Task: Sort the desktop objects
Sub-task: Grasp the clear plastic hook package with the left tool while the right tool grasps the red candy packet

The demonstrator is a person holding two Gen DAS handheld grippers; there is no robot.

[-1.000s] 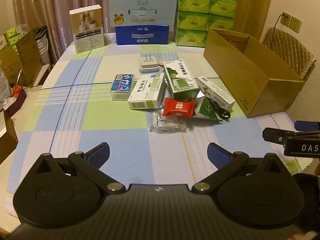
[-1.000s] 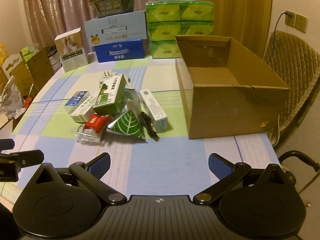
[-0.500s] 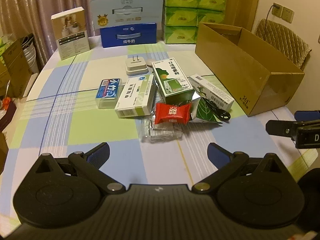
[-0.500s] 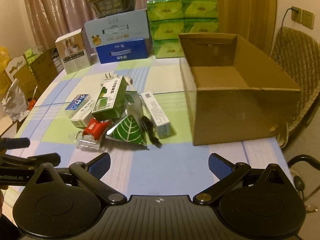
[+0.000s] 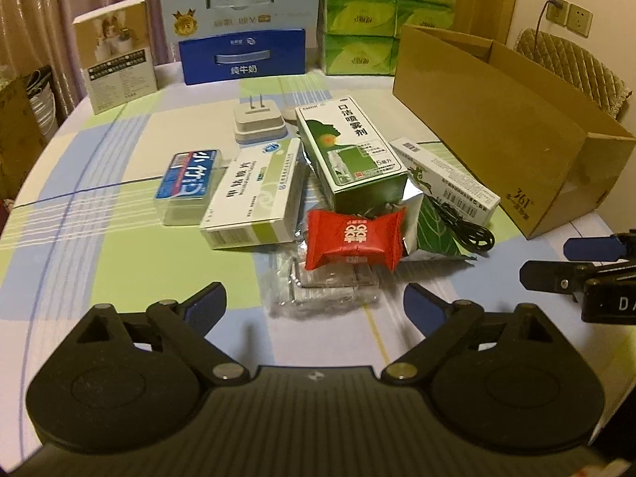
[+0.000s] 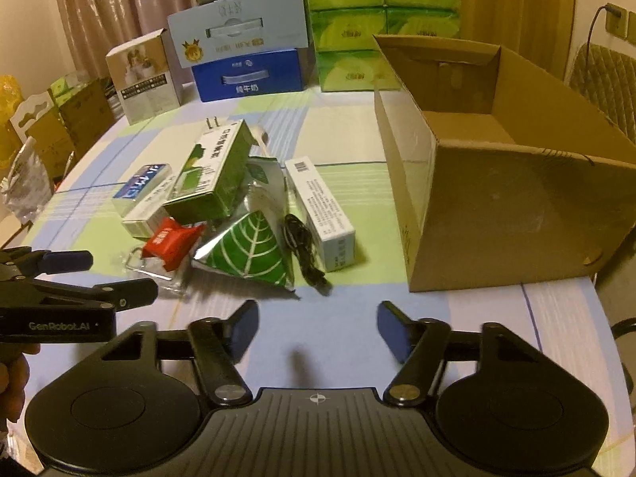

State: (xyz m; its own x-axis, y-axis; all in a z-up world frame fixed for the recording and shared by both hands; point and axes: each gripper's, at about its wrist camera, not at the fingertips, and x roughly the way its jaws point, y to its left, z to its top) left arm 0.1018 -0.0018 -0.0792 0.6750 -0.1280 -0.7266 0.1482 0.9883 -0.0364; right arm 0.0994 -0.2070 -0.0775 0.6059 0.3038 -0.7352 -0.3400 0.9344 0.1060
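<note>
A pile of small objects lies mid-table: a red candy pack (image 5: 355, 238), a clear plastic packet (image 5: 322, 290), a green medicine box (image 5: 349, 151), a white-green box (image 5: 258, 194), a blue card case (image 5: 189, 181), a long white box (image 5: 445, 177), a green leaf foil pouch (image 6: 248, 256), a black cable (image 6: 302, 246) and a white plug (image 5: 258, 123). My left gripper (image 5: 314, 304) is open and empty, just short of the clear packet. My right gripper (image 6: 316, 328) is open and empty, in front of the foil pouch. An open cardboard box (image 6: 497, 183) stands to the right.
Milk cartons (image 5: 242, 24), green tissue packs (image 5: 381, 16) and a beige box (image 5: 117, 53) line the table's far edge. A quilted chair (image 6: 608, 83) stands behind the cardboard box. The checked tablecloth (image 5: 99, 246) covers the table.
Both grippers have moved forward toward the pile, which now looks larger and closer. Both stay open. No object has shifted.
</note>
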